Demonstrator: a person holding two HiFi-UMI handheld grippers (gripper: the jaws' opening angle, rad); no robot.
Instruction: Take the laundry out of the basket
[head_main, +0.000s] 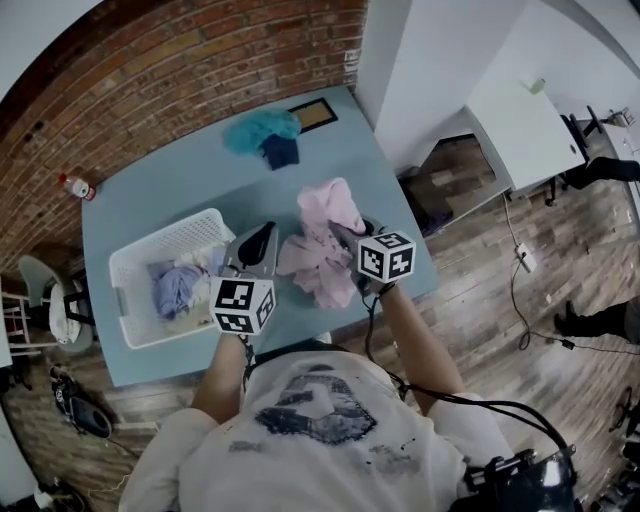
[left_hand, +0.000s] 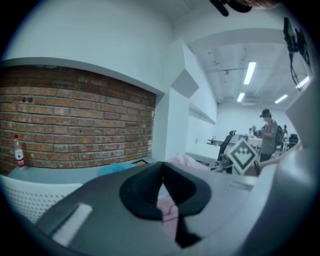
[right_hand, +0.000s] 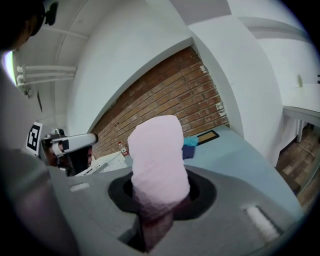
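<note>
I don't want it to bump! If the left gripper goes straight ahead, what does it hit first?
Probably the bare blue table, because the left gripper tilts slightly down; the teal cloth pile lies farther along that line. Depth is unclear.

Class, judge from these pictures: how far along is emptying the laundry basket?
Done: teal garment and navy garment lie on the table. In hand: left claw and right claw grip the pink garment. Left: lavender clothes in the basket.
</note>
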